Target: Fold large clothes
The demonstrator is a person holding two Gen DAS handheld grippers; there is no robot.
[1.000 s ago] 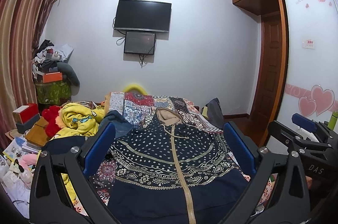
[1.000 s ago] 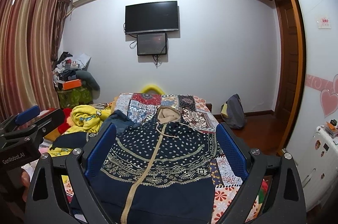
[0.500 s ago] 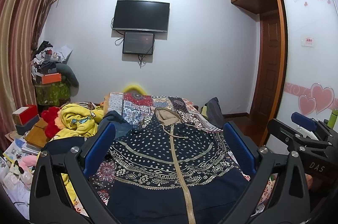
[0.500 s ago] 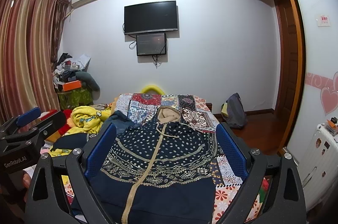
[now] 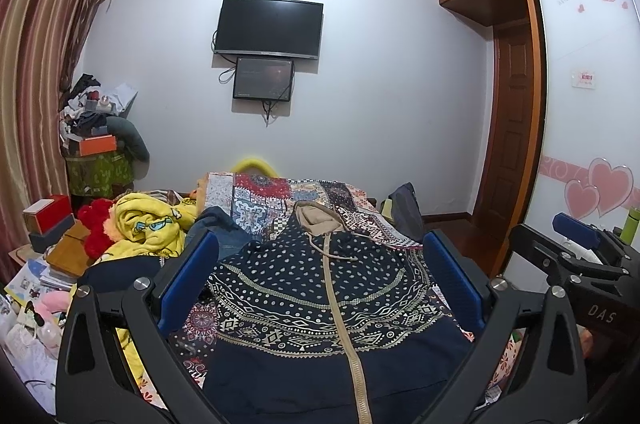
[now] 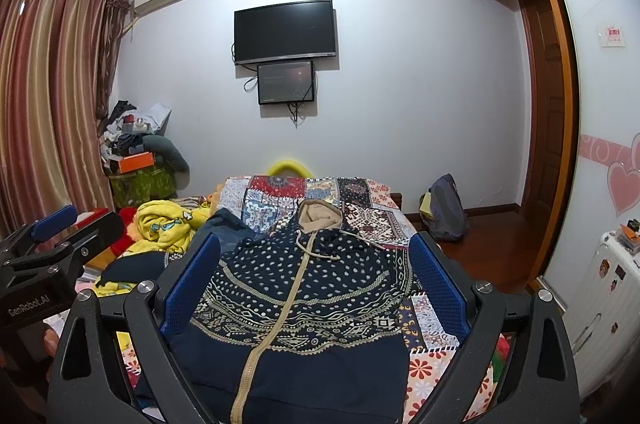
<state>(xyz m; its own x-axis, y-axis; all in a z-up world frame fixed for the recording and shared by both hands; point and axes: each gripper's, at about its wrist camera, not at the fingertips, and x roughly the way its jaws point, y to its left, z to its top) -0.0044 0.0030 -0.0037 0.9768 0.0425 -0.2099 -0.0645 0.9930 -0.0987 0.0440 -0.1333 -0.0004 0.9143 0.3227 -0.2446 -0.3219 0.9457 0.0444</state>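
Left wrist view only: boxes and books (image 5: 52,244) at left. Right wrist view only: white suitcase (image 6: 600,308) at right. Left gripper (image 5: 320,276), right gripper (image 6: 316,274): both spread wide, empty. Navy patterned hoodie (image 5: 320,288): flat on patchwork bed (image 5: 280,192), zipped, hood far end.

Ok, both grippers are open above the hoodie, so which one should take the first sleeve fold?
Probably the left gripper. The one sleeve that shows trails off the navy hoodie on its side, toward the yellow blanket. The right gripper has no sleeve visible on its side.
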